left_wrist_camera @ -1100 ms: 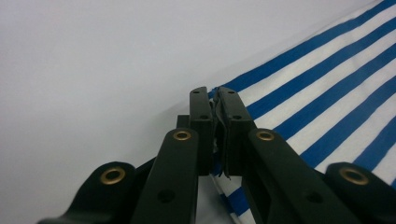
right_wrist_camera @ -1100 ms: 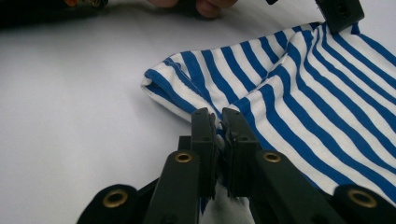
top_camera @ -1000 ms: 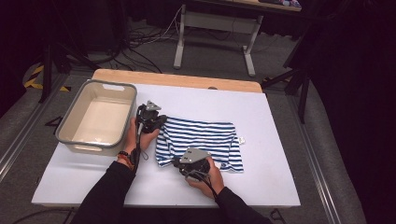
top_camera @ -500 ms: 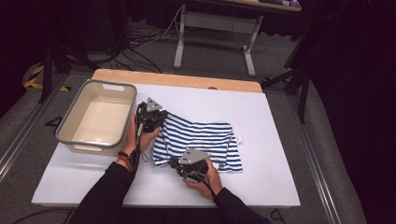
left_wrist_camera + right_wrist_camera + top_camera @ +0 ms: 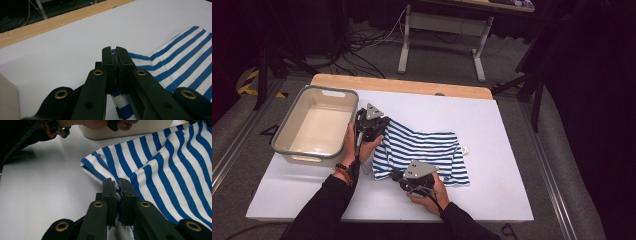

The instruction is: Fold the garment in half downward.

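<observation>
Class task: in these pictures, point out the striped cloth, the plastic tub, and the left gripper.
striped cloth (image 5: 427,147), high view, the middle of its flat striped area.
plastic tub (image 5: 289,131), high view, its left rim.
left gripper (image 5: 113,53), left gripper view, between its fingertips, which pinch the cloth's edge.

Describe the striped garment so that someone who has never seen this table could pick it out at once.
On the white table, just right of the beige tub, lies a folded garment. It is the only cloth there, marked by blue and white stripes.
</observation>
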`<state>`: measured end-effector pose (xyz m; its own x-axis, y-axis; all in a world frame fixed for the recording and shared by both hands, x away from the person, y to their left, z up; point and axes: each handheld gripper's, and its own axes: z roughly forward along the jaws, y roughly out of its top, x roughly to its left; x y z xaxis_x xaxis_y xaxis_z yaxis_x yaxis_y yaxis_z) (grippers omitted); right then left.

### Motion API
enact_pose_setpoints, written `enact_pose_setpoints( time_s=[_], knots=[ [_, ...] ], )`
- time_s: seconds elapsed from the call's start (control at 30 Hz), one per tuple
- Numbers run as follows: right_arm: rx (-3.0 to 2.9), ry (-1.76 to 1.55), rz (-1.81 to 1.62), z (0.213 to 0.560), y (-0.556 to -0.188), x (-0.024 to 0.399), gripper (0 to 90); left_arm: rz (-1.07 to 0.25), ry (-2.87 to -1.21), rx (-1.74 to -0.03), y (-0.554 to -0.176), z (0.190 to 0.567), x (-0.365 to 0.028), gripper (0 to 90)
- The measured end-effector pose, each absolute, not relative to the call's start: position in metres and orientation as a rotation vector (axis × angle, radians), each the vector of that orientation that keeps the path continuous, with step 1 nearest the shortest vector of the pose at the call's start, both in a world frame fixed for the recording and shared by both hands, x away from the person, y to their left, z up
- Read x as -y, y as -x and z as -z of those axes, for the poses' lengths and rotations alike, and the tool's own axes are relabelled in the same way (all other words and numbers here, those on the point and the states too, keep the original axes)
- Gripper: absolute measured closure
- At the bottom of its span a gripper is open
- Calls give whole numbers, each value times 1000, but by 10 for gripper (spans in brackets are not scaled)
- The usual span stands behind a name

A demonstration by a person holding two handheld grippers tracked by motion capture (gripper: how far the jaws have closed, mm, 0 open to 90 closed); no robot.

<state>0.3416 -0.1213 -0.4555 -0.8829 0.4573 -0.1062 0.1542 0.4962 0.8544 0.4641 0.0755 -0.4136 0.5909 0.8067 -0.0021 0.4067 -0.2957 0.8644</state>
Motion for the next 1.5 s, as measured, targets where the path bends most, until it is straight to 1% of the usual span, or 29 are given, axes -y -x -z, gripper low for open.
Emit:
enact_pose_setpoints(
  time_s=[0.2, 0.7, 0.87, 1.1, 1.2, 1.5],
  knots=[
    [-2424, -509, -1343, 453, -342, 124, 845, -580, -1922, -957, -462, 411, -72, 867],
    [-2368, -526, -1400, 443, -337, 139, 846, -559, -1925, -941, -466, 409, -63, 866],
    [-2336, -569, -1424, 436, -334, 152, 848, -564, -1932, -925, -468, 405, -56, 866],
    [-2294, -614, -1421, 428, -331, 171, 848, -560, -1940, -887, -471, 399, -37, 866],
    [-2269, -654, -1418, 425, -329, 184, 848, -570, -1963, -867, -473, 397, -24, 866],
    [-2210, -767, -1423, 422, -322, 220, 848, -544, -1998, -798, -478, 396, 12, 863]
  ],
)
